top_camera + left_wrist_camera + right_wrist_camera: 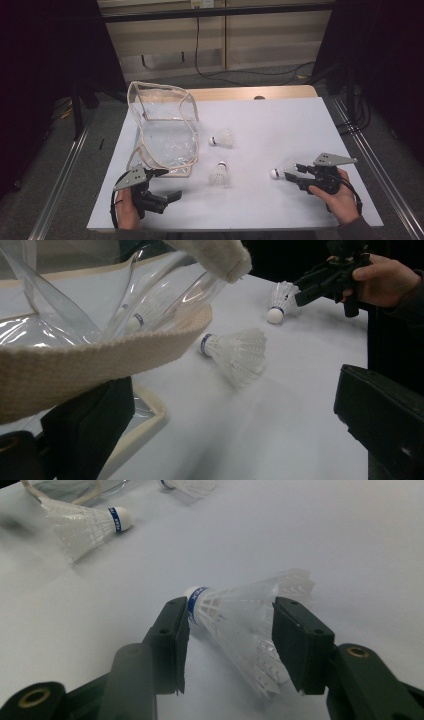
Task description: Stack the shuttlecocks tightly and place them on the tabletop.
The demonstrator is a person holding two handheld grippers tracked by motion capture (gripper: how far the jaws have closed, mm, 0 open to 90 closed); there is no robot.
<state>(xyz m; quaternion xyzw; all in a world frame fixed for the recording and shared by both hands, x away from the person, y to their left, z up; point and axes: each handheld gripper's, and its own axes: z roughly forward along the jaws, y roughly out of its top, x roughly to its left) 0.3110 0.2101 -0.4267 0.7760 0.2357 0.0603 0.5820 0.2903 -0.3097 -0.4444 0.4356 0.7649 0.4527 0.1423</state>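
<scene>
Nearest to you, your left gripper (162, 185) sits at the near left of the white table (280, 120), by the near corner of the clear bag (162, 132). In the left gripper view its jaws stand wide apart: one lies under the bag's cream webbing strap (100, 360), the other is well off to the right, and nothing is pinched between them. The strap drapes over the left jaw rather than being clamped.

At the near right, your right gripper (292, 172) lies low over the table with its jaws pointing left. In the right gripper view its jaws bracket a shuttlecock (240, 615) lying on its side: the left pad is at the cork end by the blue band, and the right pad is against the feather skirt. Whether the pads actually press on it cannot be told for sure; the skirt looks uncrushed. In the high view the shuttlecock (281, 170) has its cork towards the left.

A little farther in, near the table's middle, a second shuttlecock (219, 175) lies just right of the bag's near edge. Beyond it a third shuttlecock (221, 139) lies beside the bag's right side, cork to the left.

The bag stands open on the left side of the table, handles (150, 100) raised at its far end.
</scene>
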